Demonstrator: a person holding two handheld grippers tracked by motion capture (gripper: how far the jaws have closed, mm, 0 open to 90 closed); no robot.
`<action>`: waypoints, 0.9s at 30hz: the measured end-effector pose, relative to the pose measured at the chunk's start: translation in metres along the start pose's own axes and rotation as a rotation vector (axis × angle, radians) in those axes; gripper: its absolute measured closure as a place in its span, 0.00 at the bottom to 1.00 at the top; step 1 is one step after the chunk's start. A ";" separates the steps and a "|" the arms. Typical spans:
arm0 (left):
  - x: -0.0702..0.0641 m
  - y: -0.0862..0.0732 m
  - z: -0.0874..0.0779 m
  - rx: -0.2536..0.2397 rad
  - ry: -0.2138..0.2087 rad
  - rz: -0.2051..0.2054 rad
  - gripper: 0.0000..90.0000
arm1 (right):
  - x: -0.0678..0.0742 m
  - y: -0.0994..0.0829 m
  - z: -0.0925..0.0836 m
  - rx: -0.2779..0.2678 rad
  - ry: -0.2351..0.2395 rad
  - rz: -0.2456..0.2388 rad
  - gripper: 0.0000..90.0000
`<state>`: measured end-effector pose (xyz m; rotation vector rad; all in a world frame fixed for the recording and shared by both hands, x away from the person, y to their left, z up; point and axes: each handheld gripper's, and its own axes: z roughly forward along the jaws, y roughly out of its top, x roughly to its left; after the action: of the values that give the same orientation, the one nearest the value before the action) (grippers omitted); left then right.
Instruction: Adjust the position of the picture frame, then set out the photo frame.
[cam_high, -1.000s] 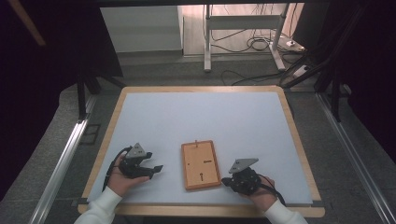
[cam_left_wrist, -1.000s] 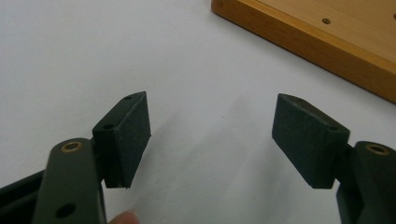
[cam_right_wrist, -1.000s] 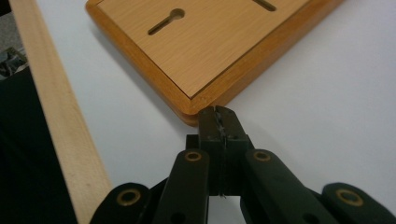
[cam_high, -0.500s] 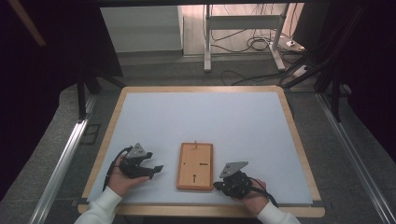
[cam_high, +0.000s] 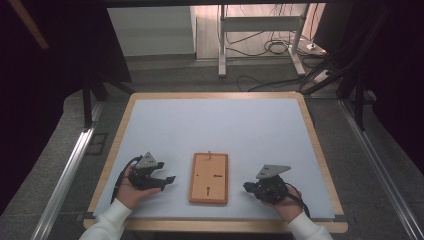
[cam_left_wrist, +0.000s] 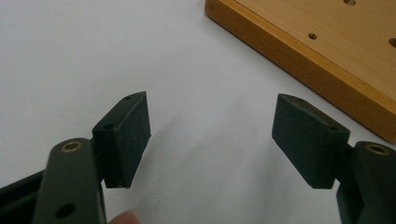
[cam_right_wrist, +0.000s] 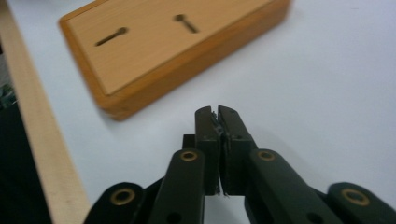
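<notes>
A flat wooden board (cam_high: 209, 178) with a keyhole slot and small holes lies near the table's front edge, between my two grippers. My left gripper (cam_high: 167, 181) rests to its left, pointing at it, open. In the left gripper view the left gripper (cam_left_wrist: 212, 135) has its pads (cam_left_wrist: 126, 135) wide apart over bare white table, and the board's corner (cam_left_wrist: 327, 51) lies ahead to the right. My right gripper (cam_high: 247, 187) sits just right of the board, shut. The right gripper view shows the right gripper (cam_right_wrist: 215, 114) with its jaws pressed together on nothing, a little short of the board (cam_right_wrist: 173, 42).
The white table top (cam_high: 220, 125) has a wooden rim (cam_high: 215, 226), close behind both hands. That rim (cam_right_wrist: 42, 149) runs along the left of the right gripper view. Metal rails (cam_high: 65, 170) flank the table, and cables lie on the floor beyond it.
My right gripper went left up to the board's right edge, then drew back to the right. The board now lies slightly further left and straighter. The left gripper stayed put.
</notes>
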<state>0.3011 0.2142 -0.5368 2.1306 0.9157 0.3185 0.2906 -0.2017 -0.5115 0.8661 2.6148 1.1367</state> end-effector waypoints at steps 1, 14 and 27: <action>0.000 0.000 0.001 0.002 -0.001 0.002 0.30 | -0.004 -0.001 -0.001 -0.003 -0.006 0.011 0.90; 0.000 0.005 0.005 0.000 -0.007 0.015 0.30 | -0.024 -0.015 -0.007 -0.083 -0.140 0.102 0.28; -0.013 0.022 0.009 -0.038 -0.032 0.065 0.33 | -0.019 -0.014 -0.001 -0.056 -0.129 0.086 0.26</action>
<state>0.3074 0.1905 -0.5254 2.1278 0.8175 0.3315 0.2996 -0.2206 -0.5223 1.0131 2.4523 1.1292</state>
